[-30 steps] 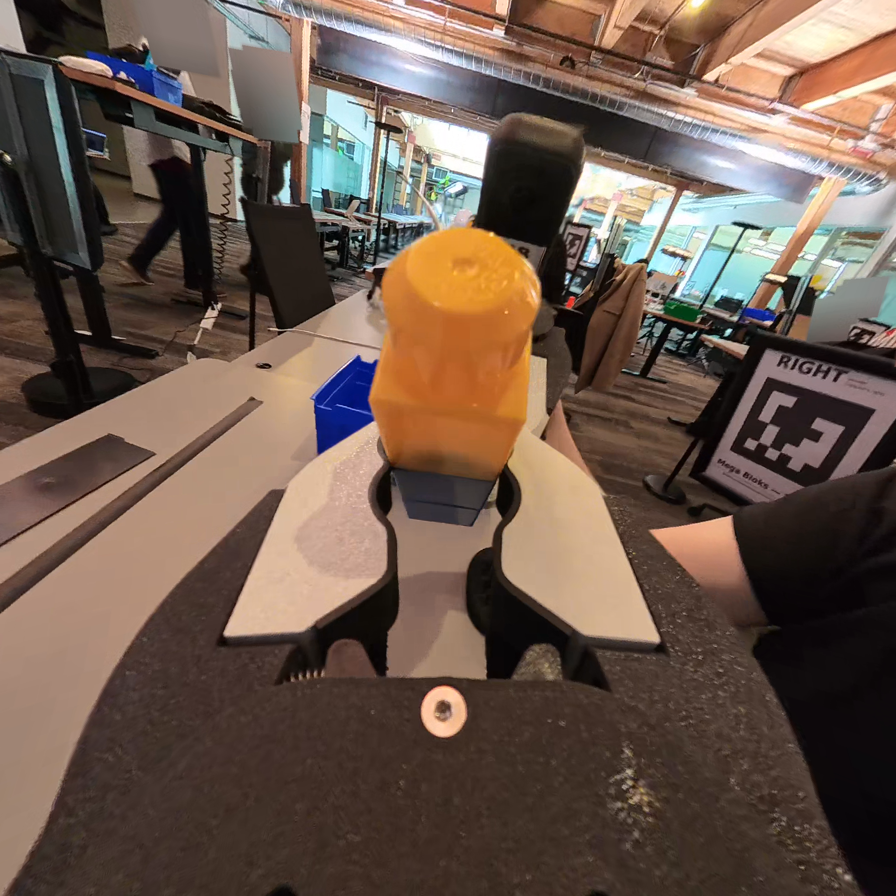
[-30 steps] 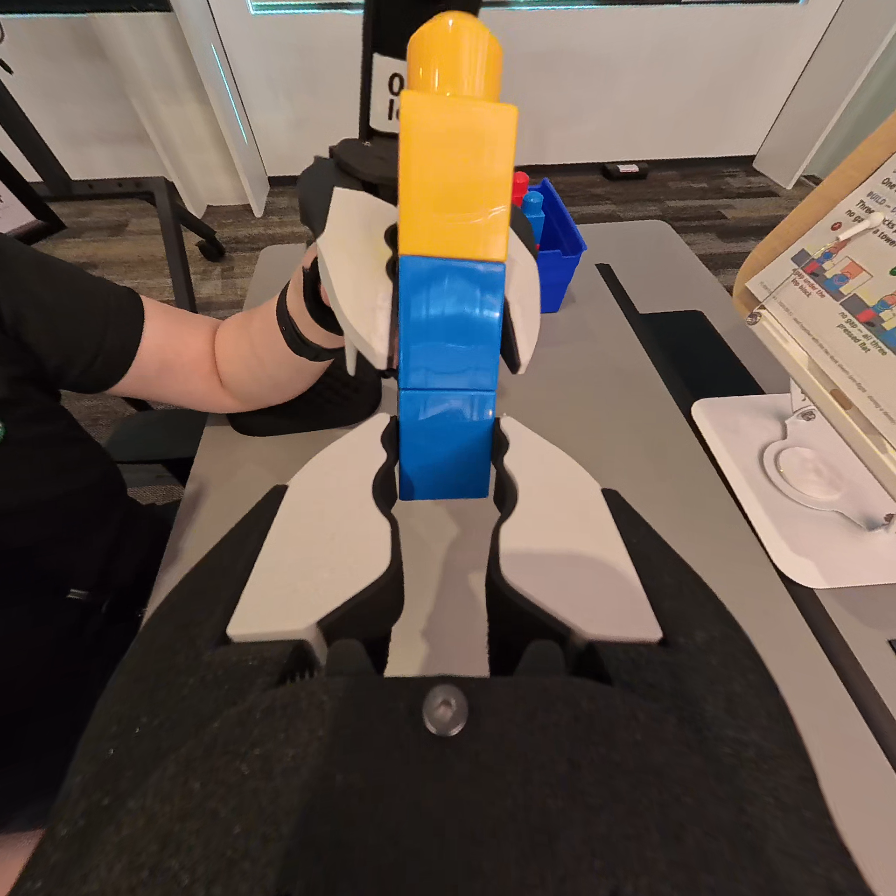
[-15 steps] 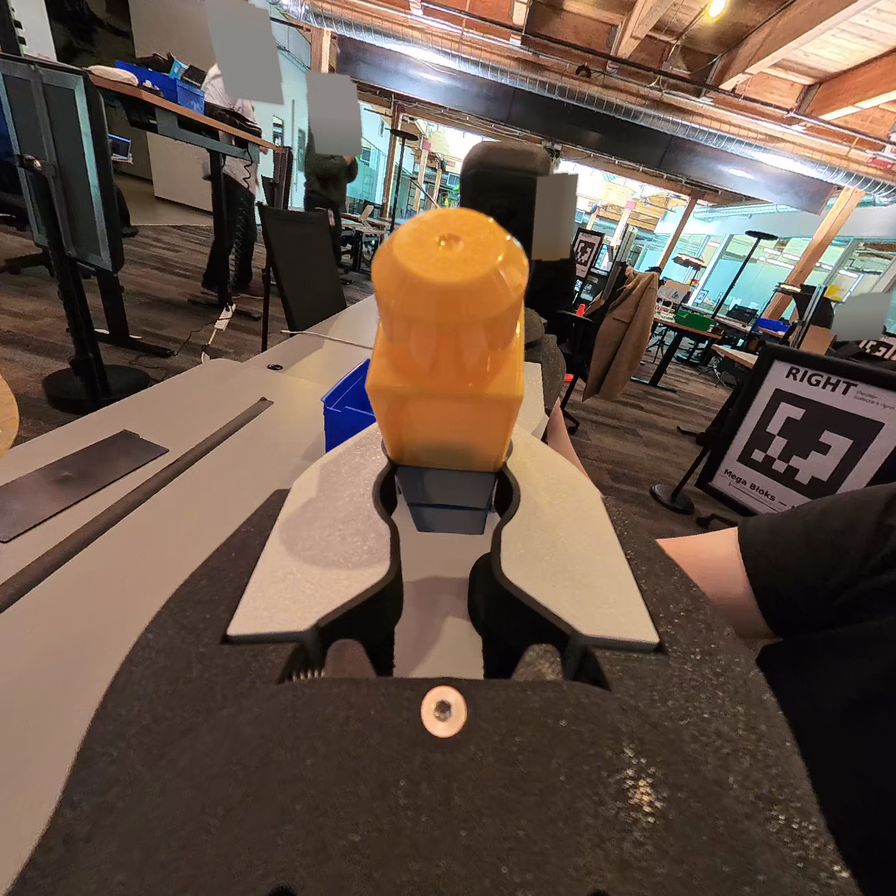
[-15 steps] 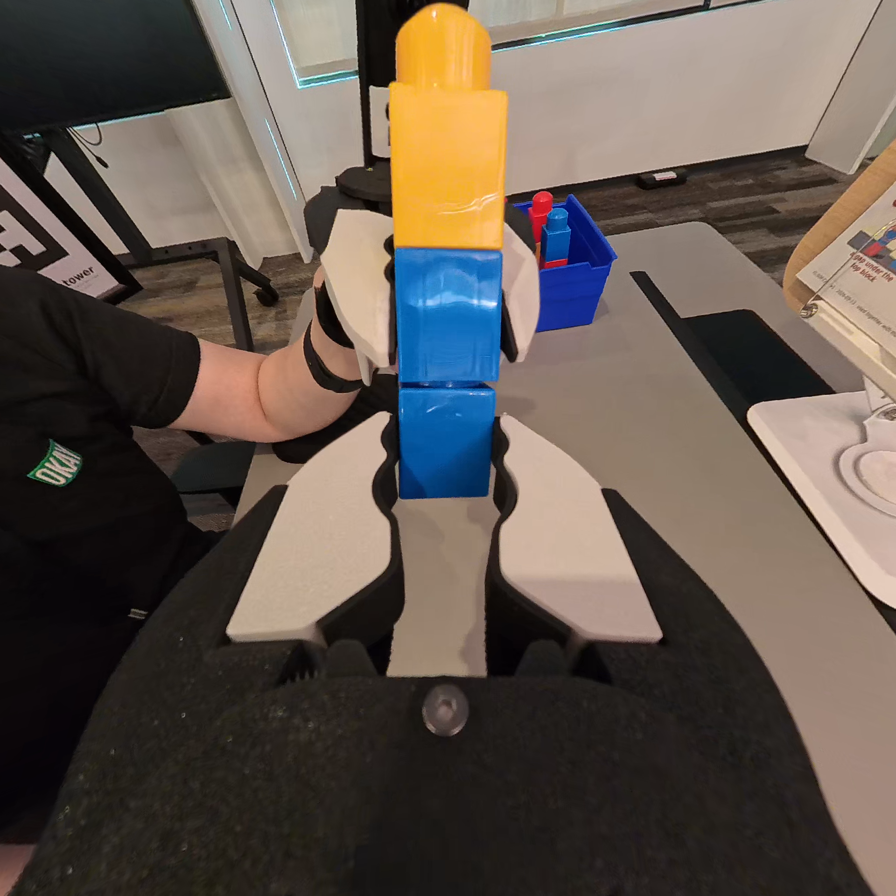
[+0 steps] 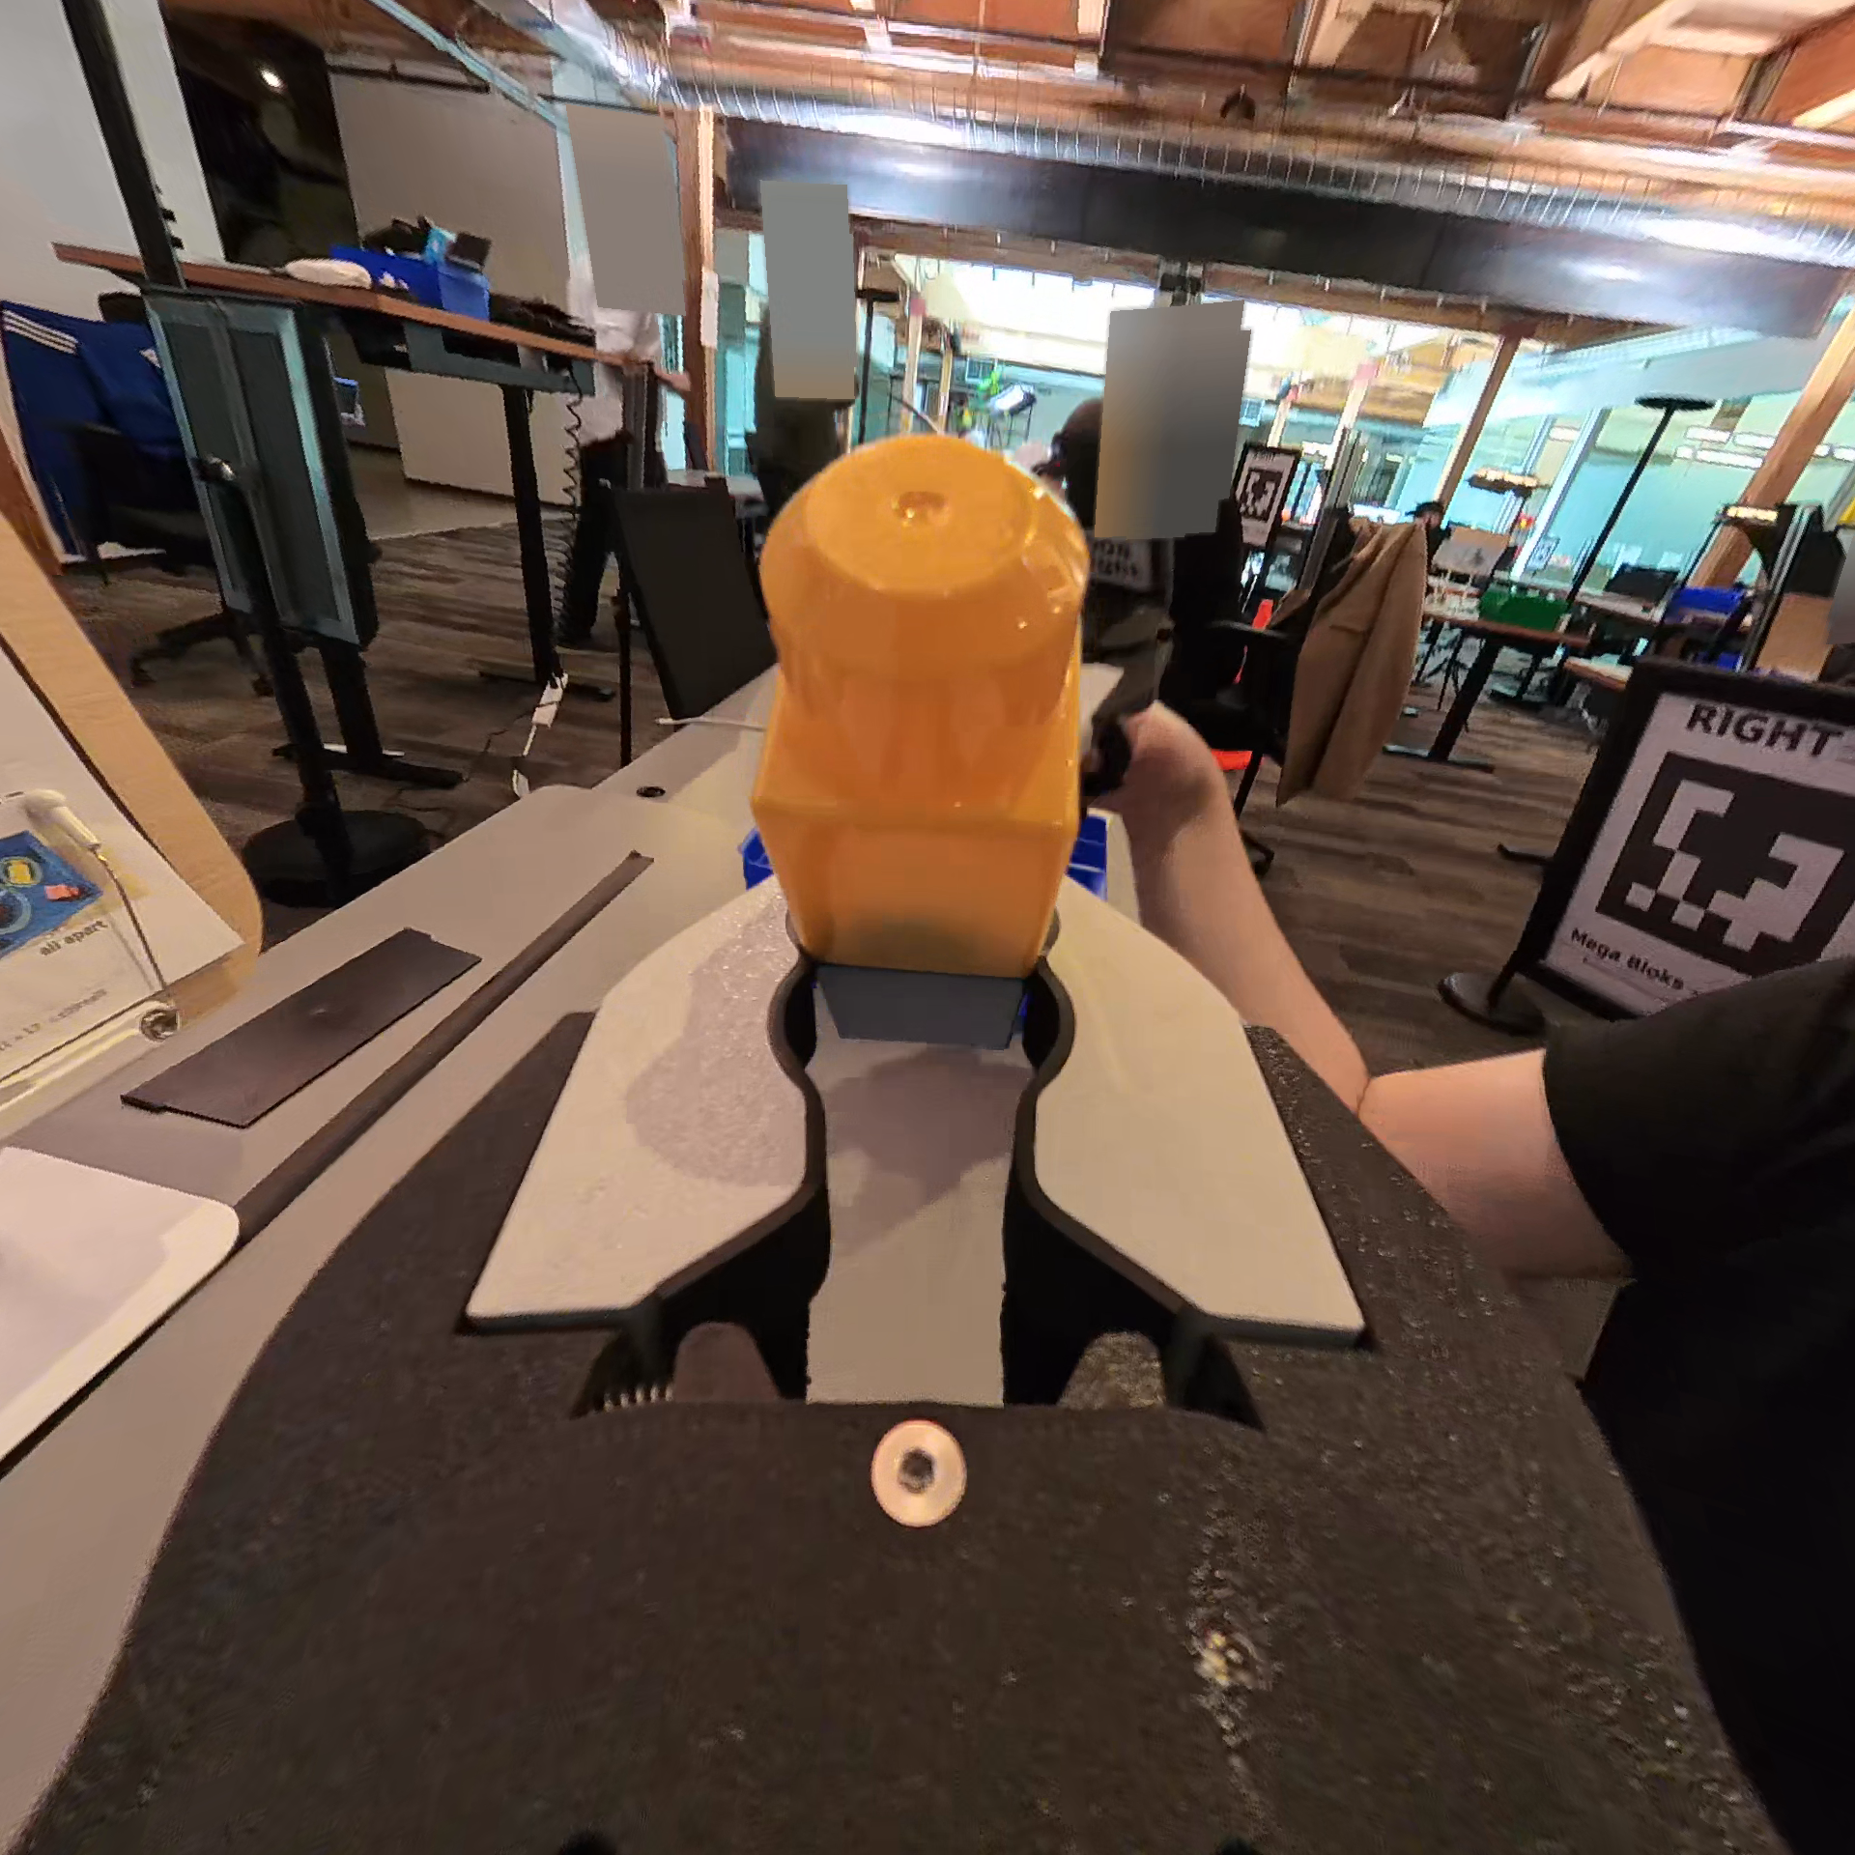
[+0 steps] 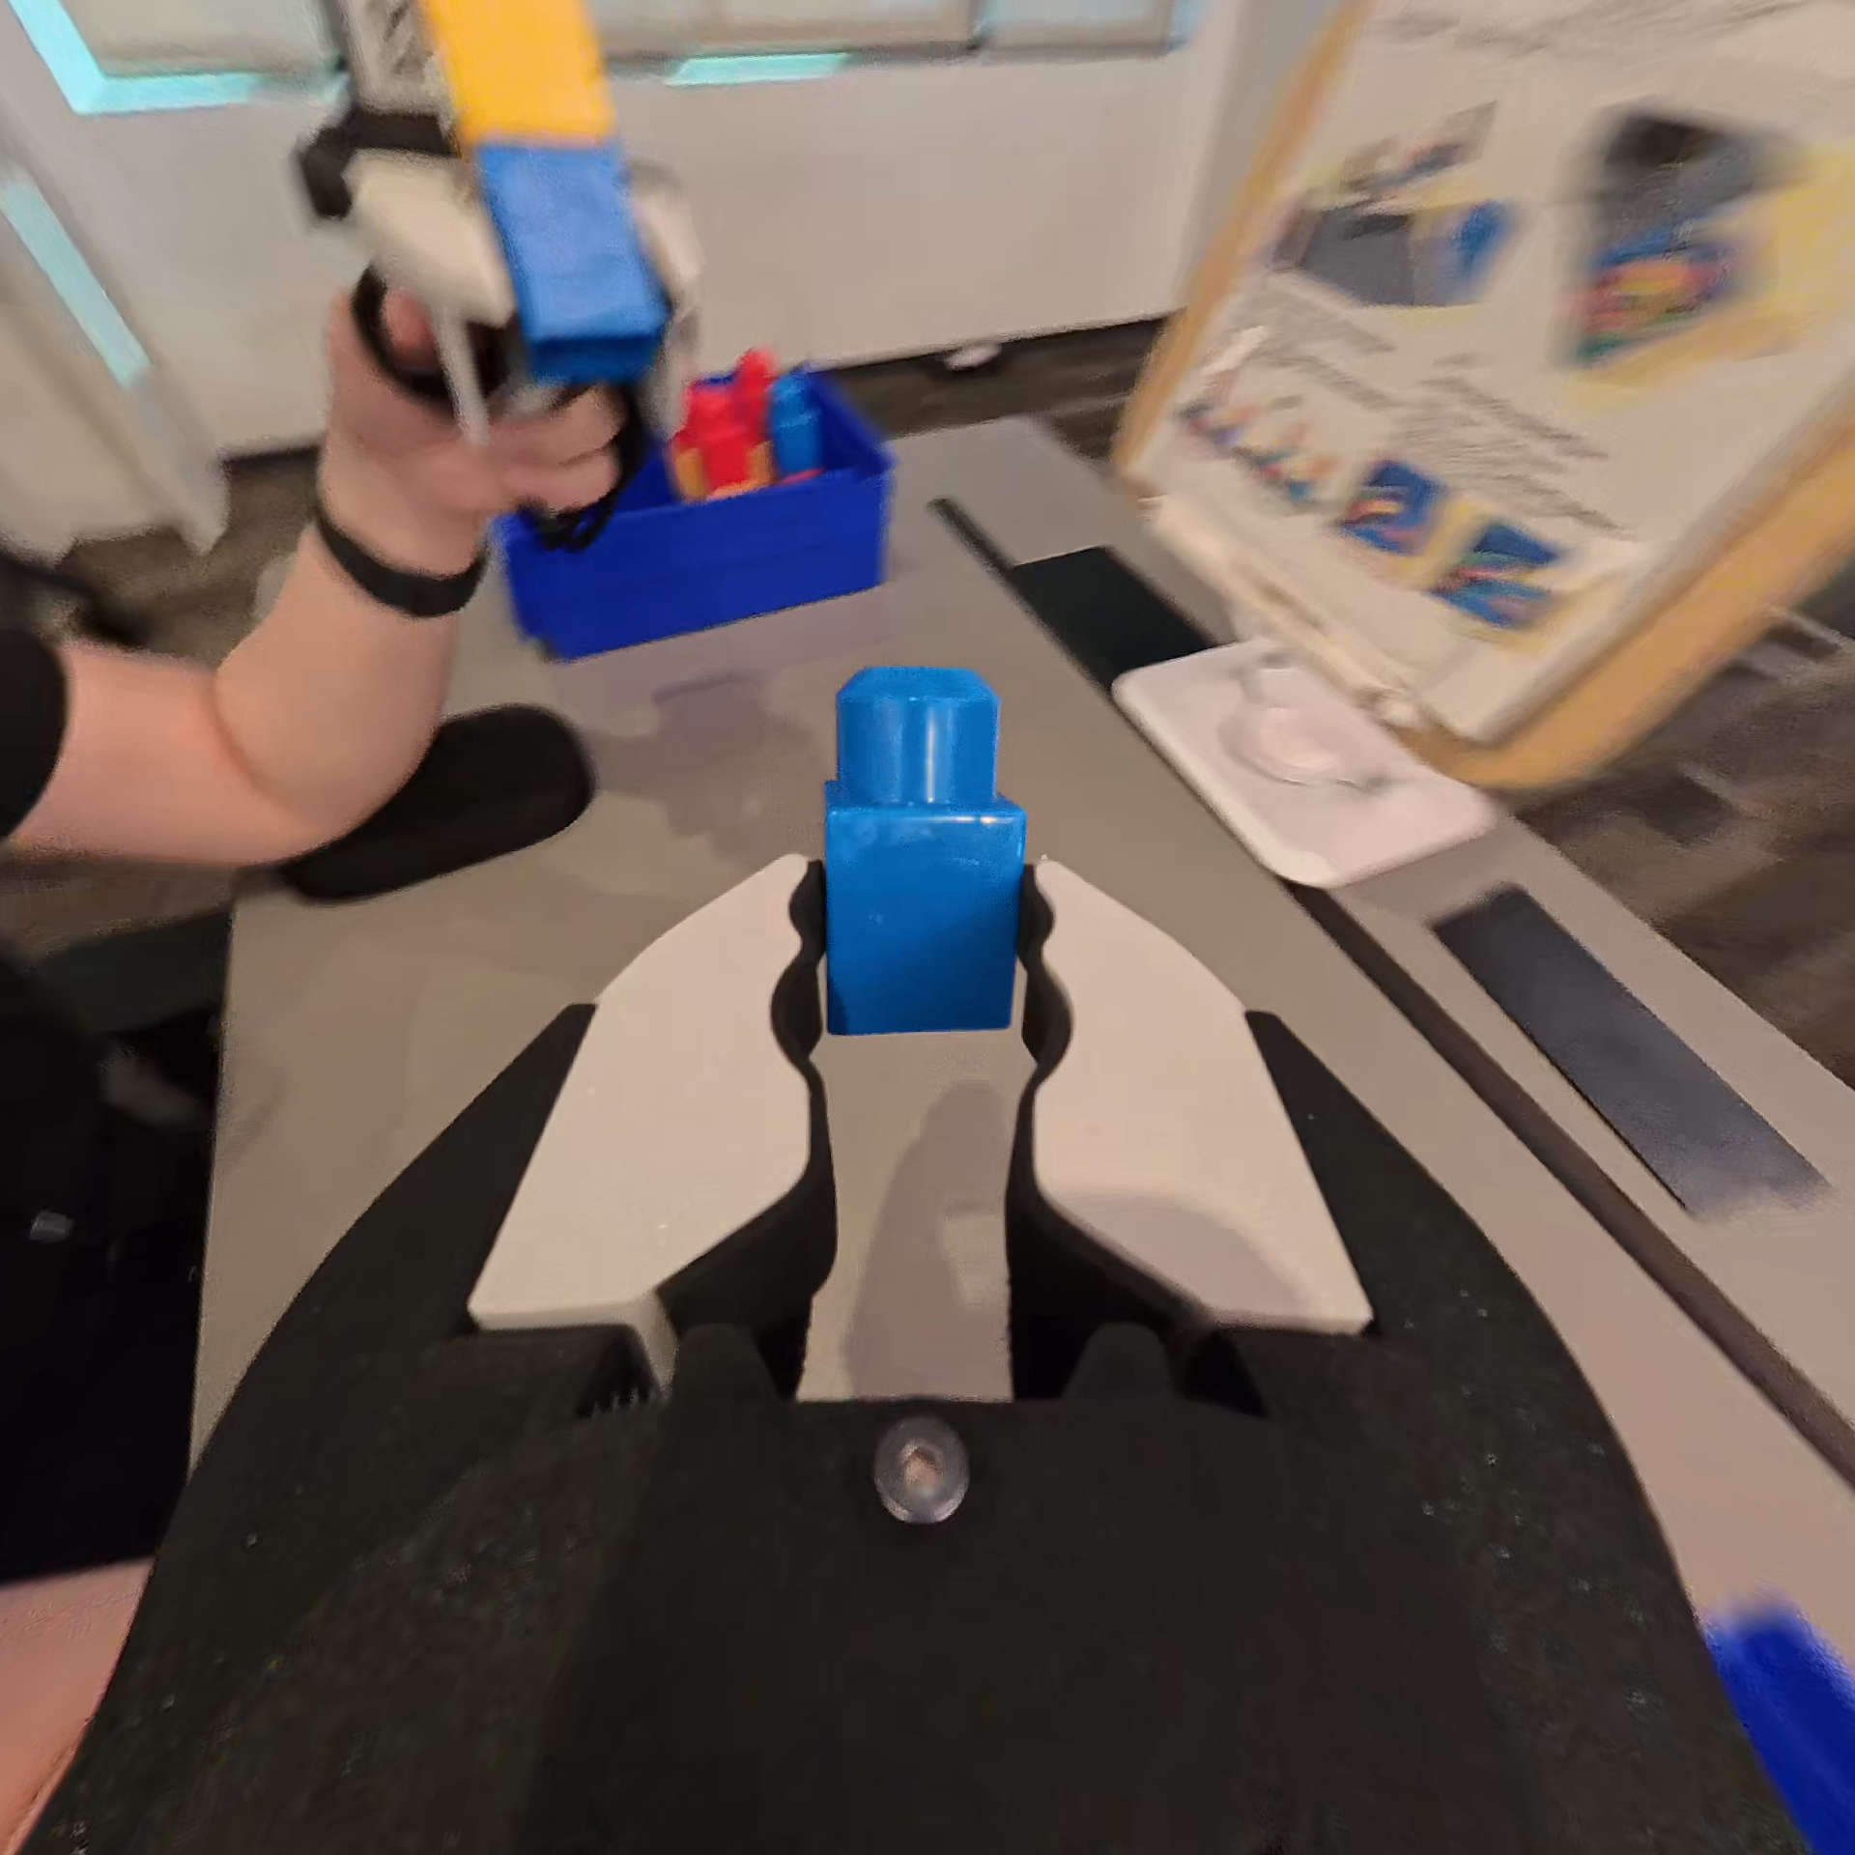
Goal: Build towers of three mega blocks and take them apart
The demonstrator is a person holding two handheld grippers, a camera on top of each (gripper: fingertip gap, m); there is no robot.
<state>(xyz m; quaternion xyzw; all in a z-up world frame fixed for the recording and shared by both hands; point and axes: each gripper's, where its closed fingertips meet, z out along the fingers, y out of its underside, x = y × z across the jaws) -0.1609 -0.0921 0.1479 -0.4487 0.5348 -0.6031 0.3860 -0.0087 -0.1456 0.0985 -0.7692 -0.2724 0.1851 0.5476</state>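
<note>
the right gripper [image 6: 921, 944] is clamped on a single glossy blue plastic block [image 6: 918, 908], stud pointing away, above the grey table [image 6: 402, 1004]. up at far left, the left gripper [image 6: 562, 291] pinches a second blue block [image 6: 572, 261] with a yellow plastic block [image 5: 918, 723] stacked on it, above the blue plastic bin [image 6: 703, 572] of red and blue blocks.

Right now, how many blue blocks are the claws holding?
2: one blue block alone in the right claw, the other blue block under the yellow block in the left claw.
</note>
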